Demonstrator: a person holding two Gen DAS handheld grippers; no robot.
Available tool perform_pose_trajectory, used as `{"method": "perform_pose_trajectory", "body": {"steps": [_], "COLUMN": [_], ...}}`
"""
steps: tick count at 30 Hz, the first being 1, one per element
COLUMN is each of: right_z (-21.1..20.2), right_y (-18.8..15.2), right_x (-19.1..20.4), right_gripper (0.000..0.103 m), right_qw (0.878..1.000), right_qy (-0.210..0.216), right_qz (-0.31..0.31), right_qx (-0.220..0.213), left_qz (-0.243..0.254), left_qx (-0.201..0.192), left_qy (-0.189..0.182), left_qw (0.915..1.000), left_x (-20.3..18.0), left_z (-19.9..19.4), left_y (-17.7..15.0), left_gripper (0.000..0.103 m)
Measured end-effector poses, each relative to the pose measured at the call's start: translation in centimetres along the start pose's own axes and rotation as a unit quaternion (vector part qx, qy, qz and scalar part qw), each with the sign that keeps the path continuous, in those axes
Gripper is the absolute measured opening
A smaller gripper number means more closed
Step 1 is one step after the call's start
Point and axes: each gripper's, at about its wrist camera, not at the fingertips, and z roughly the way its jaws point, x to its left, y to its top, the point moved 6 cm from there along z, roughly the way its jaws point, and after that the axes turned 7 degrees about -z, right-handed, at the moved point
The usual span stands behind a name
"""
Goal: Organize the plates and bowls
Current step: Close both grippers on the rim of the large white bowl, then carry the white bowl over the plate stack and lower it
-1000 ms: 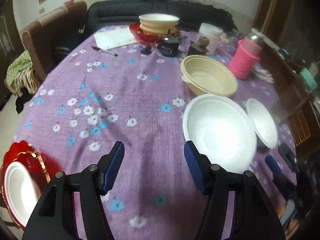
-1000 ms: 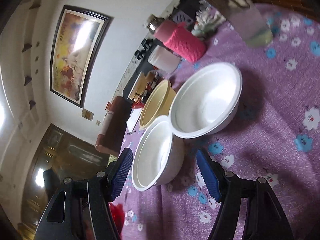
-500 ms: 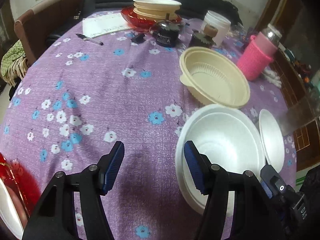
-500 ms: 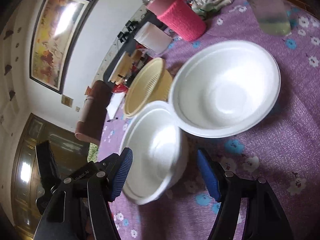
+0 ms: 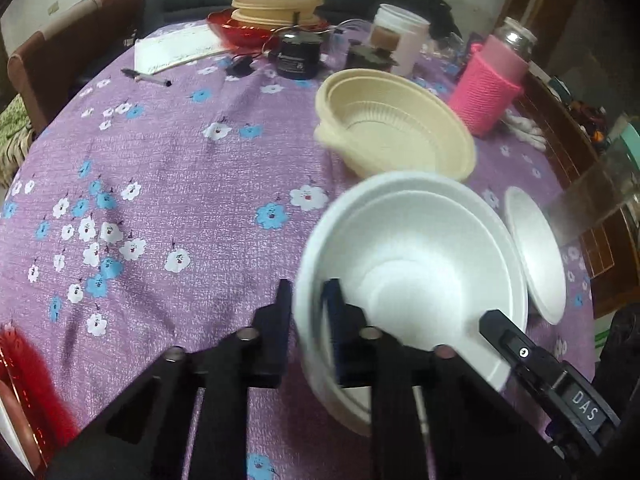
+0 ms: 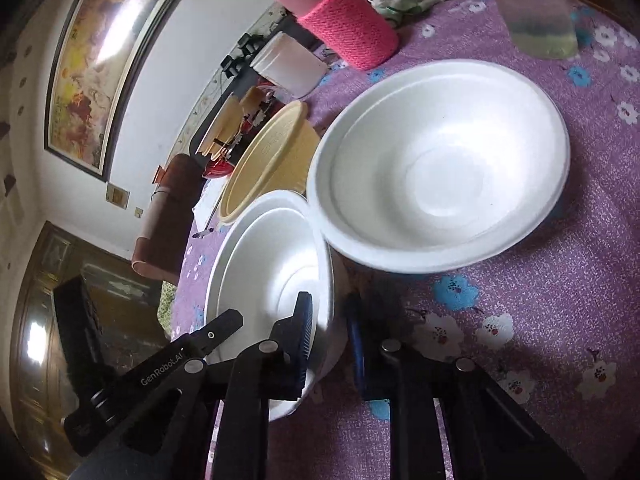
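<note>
My left gripper (image 5: 310, 328) is shut on the near rim of a white foam bowl (image 5: 420, 264), one finger inside and one outside. My right gripper (image 6: 328, 344) is shut on the opposite rim of that same bowl (image 6: 272, 264); its body shows in the left wrist view (image 5: 552, 380). A second, larger white foam bowl (image 6: 440, 168) stands just right of it, seen edge-on in the left wrist view (image 5: 536, 252). A cream plastic bowl (image 5: 396, 128) stands behind them. Far back, cream plates sit stacked on a red plate (image 5: 276, 4).
The table has a purple flowered cloth (image 5: 160, 168). A pink knitted bottle (image 5: 492, 88), a white jar (image 5: 400, 40), a black jar (image 5: 298, 56), a notepad (image 5: 176, 48) and a pen (image 5: 146, 77) stand at the back. A red plate (image 5: 24, 392) lies at the near left edge.
Both grippers have moved forward and closed on the nearer white bowl's rim from opposite sides; both were open before.
</note>
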Motion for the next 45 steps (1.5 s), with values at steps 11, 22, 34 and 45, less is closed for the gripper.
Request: {"method": "perform_pose_trajectory", "body": {"steps": [11,22,34,45], "right_z": [-0.2,-0.7,1.9,3.2], "right_y": [-1.7,-5.8,-13.1,-18.4], "right_x": [2.0,10.9,23.0,28.6], "right_gripper": [0.015,0.015,0.015,0.015], "right_qw": [0.999,0.991,0.968,0.953], "right_qy": [0.029,0.099,0.160,0.166], "right_qz": [-0.020,-0.082,-0.162,-0.217], "right_qx": [0.011,0.028,0.102,0.132], "left_qz": [-0.020,-0.082,-0.173,-0.205], "left_qx": [-0.026,-0.096,-0.120,-0.130], "left_qy": [0.012,0.028,0.070,0.086], "left_qw": [0.9994,0.9917,0.9751,0.9664], "left_x": [3.2,12.4,25.0,29.8], "left_z": [-3.1,-11.8,-17.7,-18.9], "left_y": [-1.3,-2.7,-7.1,-9.7], "left_gripper": [0.011,0.011,0.012,0.012]}}
